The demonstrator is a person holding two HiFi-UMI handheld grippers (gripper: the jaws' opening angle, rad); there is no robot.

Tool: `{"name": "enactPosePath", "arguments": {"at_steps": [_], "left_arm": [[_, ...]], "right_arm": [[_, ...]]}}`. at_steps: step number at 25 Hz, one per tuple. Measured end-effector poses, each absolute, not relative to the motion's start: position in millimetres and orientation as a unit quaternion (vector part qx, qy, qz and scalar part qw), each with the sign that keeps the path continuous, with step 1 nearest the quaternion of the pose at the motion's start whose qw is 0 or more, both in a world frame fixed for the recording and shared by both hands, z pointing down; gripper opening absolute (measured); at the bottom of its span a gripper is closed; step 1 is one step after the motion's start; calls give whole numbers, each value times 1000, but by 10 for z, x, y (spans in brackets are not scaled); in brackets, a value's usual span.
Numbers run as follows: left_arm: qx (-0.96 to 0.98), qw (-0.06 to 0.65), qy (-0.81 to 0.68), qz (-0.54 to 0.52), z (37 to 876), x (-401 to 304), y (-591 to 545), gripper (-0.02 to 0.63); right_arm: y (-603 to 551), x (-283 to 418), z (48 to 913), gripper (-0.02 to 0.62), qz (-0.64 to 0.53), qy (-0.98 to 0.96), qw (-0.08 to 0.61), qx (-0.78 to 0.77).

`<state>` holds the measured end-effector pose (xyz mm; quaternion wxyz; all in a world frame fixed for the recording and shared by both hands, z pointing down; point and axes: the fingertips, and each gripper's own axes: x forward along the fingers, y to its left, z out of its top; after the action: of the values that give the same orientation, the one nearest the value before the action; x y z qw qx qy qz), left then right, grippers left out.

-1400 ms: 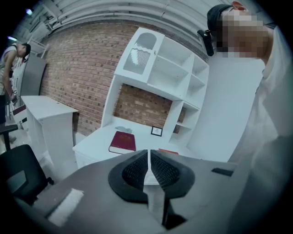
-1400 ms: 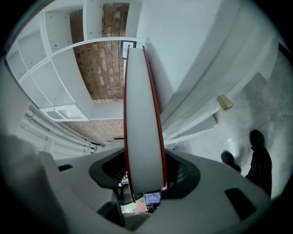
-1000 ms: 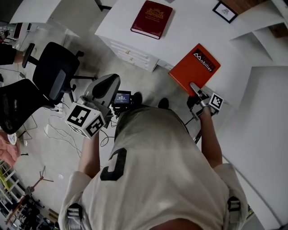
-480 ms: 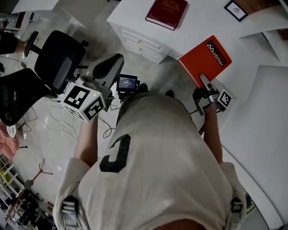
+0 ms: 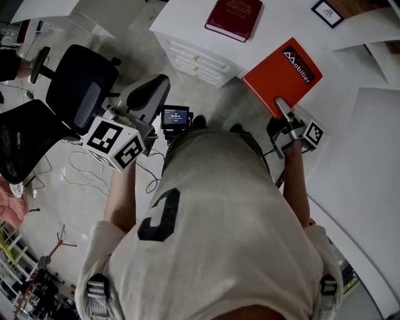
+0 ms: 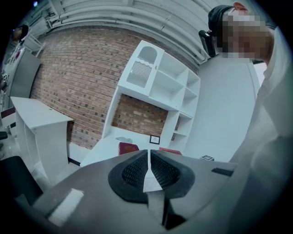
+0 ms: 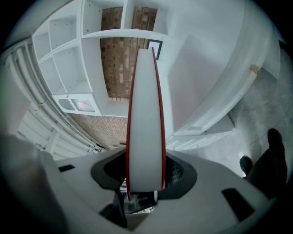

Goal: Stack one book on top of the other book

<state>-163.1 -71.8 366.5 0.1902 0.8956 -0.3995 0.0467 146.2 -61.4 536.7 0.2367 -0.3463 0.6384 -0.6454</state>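
The orange hardcover book (image 5: 282, 74), one of two books, is clamped edge-on in the half-spread jaws of the right gripper (image 5: 284, 115) at the front edge of the white desk (image 5: 187, 22), well apart from the dark red hardcover book (image 5: 234, 19) lying flat there, while the left gripper (image 6: 149, 159), the other of two, has its jaws together on nothing.

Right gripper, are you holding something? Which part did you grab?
Yes. The right gripper is shut on the orange book. It grips the page edge near the corner closest to the person, with one jaw on each cover.
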Motion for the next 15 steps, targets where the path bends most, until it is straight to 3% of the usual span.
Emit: {"name": "enactPosePath", "arguments": {"at_steps": [15], "left_arm": [[904, 188, -380, 62, 3621, -941, -938, 18]], "right_arm": [[-797, 1814, 5351, 158, -646, 645, 247, -324]]}}
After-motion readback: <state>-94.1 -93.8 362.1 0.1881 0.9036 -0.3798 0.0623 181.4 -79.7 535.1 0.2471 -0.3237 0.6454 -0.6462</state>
